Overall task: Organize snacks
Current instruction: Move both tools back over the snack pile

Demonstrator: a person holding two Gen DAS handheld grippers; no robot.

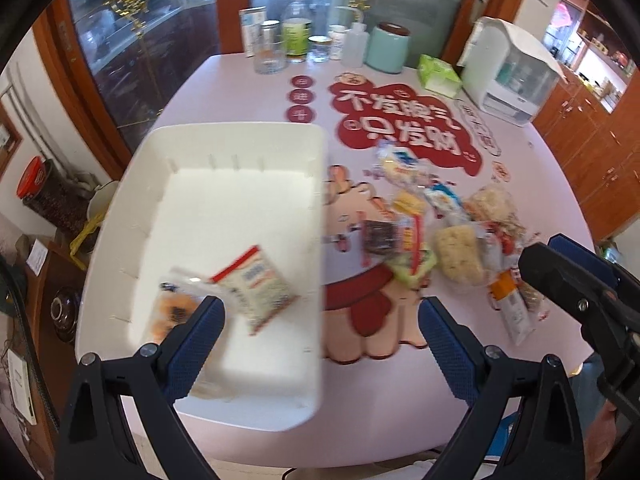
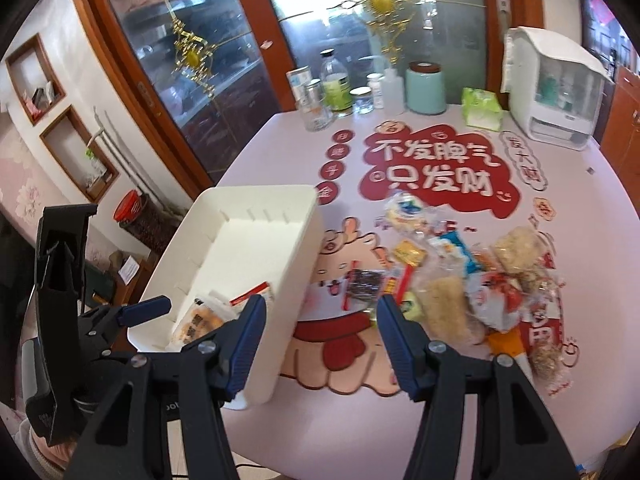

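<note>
A white bin (image 1: 240,136) (image 2: 300,216) sits on the left of the pink table. Inside it lie a white packet with a red strip (image 1: 256,288) (image 2: 252,296) and an orange-filled packet (image 1: 176,312) (image 2: 198,322). A pile of snack packets (image 1: 444,232) (image 2: 472,280) lies on the table to the right of the bin. My left gripper (image 1: 320,336) is open and empty over the bin's near right wall. My right gripper (image 2: 320,332) is open and empty above the table between the bin and the pile; it also shows at the right edge of the left wrist view (image 1: 576,280).
At the table's far edge stand bottles and jars (image 1: 296,36) (image 2: 336,88), a teal canister (image 1: 388,48) (image 2: 426,88), a green tissue pack (image 1: 438,74) (image 2: 482,108) and a white appliance (image 1: 508,72) (image 2: 556,88). Glass cabinet doors stand behind. A red-lidded jar (image 1: 36,184) stands below left.
</note>
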